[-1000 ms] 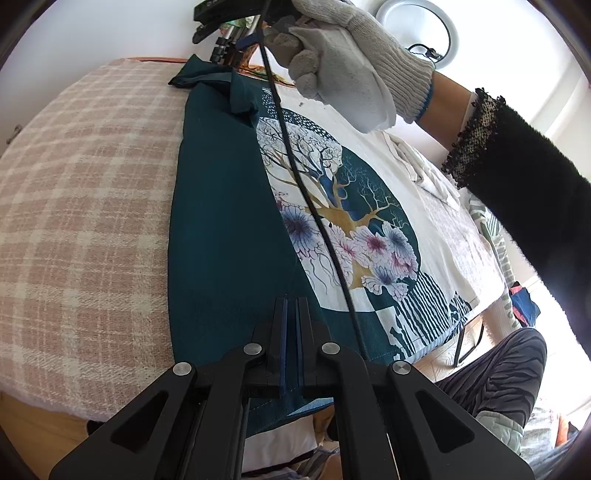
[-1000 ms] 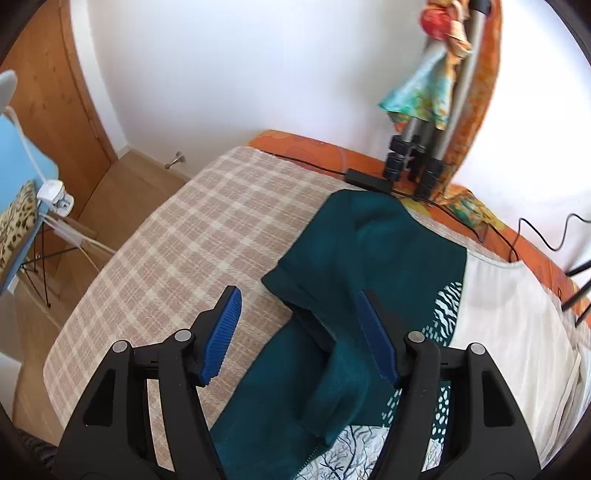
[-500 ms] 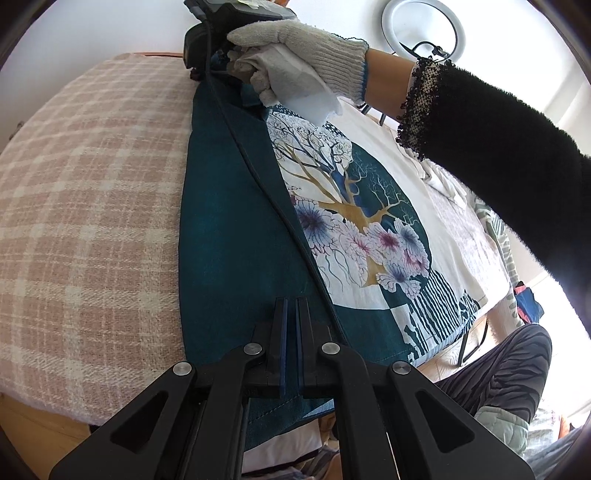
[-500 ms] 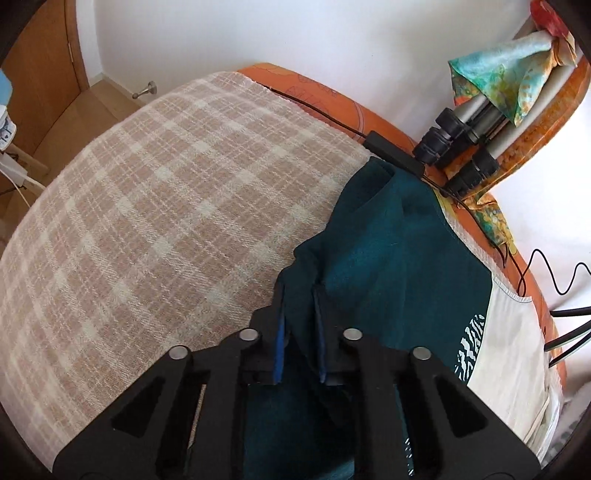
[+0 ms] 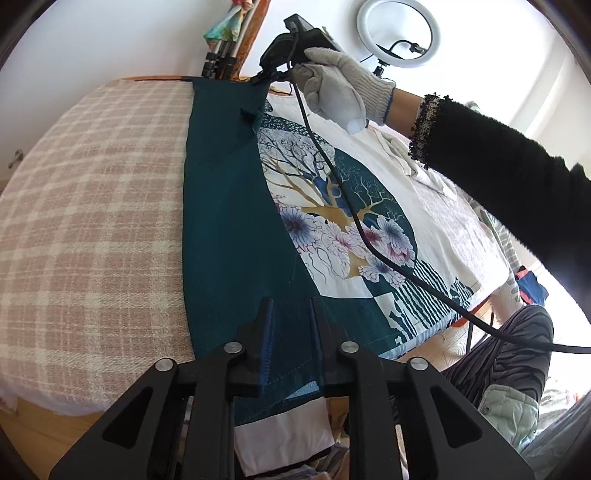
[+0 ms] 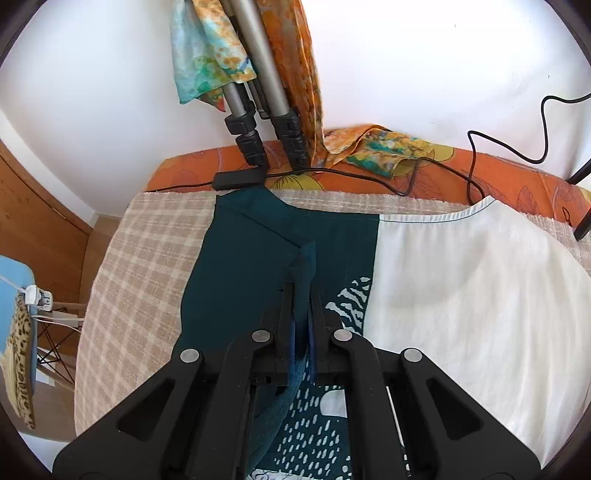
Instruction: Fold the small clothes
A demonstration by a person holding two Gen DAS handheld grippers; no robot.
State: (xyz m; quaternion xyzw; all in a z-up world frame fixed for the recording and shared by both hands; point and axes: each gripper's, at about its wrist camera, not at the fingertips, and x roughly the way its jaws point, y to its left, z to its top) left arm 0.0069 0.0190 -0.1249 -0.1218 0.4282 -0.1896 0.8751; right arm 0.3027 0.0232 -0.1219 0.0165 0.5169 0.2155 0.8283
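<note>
A teal and white shirt (image 5: 229, 221) with a tree and flower print (image 5: 332, 221) lies flat on the checked blanket (image 5: 92, 221). My left gripper (image 5: 291, 314) sits over the shirt's near hem. Its jaws are opening, with teal cloth lying slack between the fingers. In the right wrist view my right gripper (image 6: 301, 291) is shut on a fold of the teal sleeve (image 6: 306, 258), held over the shirt's teal shoulder beside the white panel (image 6: 461, 288). A gloved hand (image 5: 340, 85) holds that gripper at the shirt's far end.
Tripod legs (image 6: 258, 110) draped with coloured scarves (image 6: 207, 62) stand past the bed's far edge, with a black adapter (image 6: 236, 179) and cables on an orange sheet. A ring light (image 5: 399, 33) hangs at the back. The person's knee (image 5: 517, 350) is at the near right.
My right gripper closed on the teal sleeve and carried it inward over the shirt. My left gripper's jaws went from shut to slightly parted; that hand stayed put.
</note>
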